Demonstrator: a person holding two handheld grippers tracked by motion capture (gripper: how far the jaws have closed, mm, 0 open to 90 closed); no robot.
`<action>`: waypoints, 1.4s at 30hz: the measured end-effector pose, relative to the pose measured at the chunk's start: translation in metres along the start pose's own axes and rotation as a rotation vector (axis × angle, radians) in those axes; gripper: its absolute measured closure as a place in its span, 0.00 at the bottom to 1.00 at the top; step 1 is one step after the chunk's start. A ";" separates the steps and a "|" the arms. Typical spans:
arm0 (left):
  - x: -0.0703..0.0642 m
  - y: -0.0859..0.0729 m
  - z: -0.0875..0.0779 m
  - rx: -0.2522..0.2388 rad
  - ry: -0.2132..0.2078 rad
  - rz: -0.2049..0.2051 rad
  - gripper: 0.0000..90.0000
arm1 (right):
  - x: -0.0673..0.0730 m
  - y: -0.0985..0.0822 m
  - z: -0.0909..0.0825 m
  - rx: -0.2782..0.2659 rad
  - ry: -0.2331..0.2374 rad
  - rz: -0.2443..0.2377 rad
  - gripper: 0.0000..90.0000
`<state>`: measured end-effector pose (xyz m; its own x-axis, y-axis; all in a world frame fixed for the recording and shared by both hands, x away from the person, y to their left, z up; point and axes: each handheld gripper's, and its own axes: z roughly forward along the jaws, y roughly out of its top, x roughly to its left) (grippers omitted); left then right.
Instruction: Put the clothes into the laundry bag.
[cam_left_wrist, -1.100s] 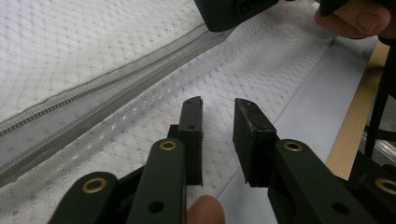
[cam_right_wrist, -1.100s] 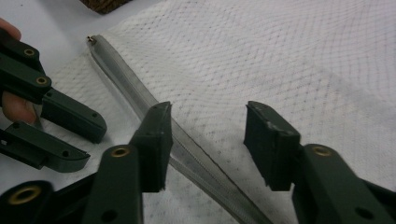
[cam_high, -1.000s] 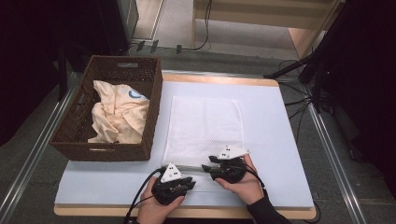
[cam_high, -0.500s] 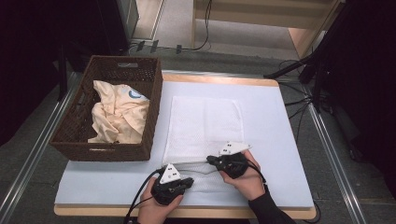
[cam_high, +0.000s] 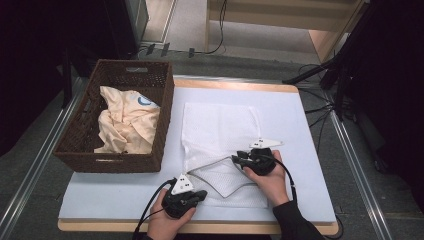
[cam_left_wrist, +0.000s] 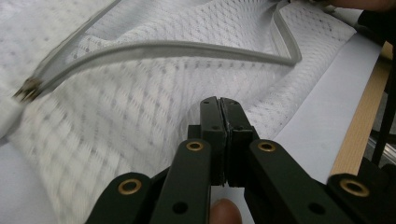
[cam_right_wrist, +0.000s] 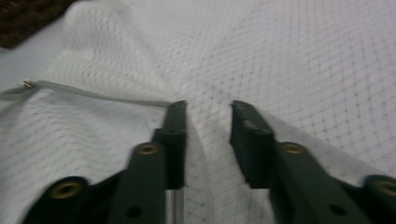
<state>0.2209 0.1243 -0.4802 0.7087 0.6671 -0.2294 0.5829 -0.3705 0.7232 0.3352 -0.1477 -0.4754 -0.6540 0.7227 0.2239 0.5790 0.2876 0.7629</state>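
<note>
On the table the mesh bag lies pinched in the left tool, under the right tool, just opening

White mesh bags: one
Wicker baskets: one
Cream garments in basket: one
Claws: two, left claw, right claw

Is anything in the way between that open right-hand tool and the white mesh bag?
Nothing visible. The right gripper sits directly over the white mesh bag, jaws apart with only mesh between them. The wicker basket stands off to the side.
</note>
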 end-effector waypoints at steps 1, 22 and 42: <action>0.000 0.000 0.000 -0.001 0.000 0.000 1.00 | -0.001 0.000 -0.004 -0.018 0.021 0.003 0.65; 0.000 -0.002 -0.001 -0.014 0.000 -0.004 0.99 | 0.038 -0.007 0.013 0.098 -0.098 -0.175 0.43; 0.000 -0.002 -0.001 -0.009 0.002 -0.007 1.00 | 0.036 0.004 -0.023 -0.109 -0.105 -0.089 0.99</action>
<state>0.2195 0.1253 -0.4813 0.7038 0.6709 -0.2337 0.5846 -0.3600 0.7270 0.3027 -0.1357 -0.4506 -0.6427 0.7605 0.0922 0.4608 0.2877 0.8396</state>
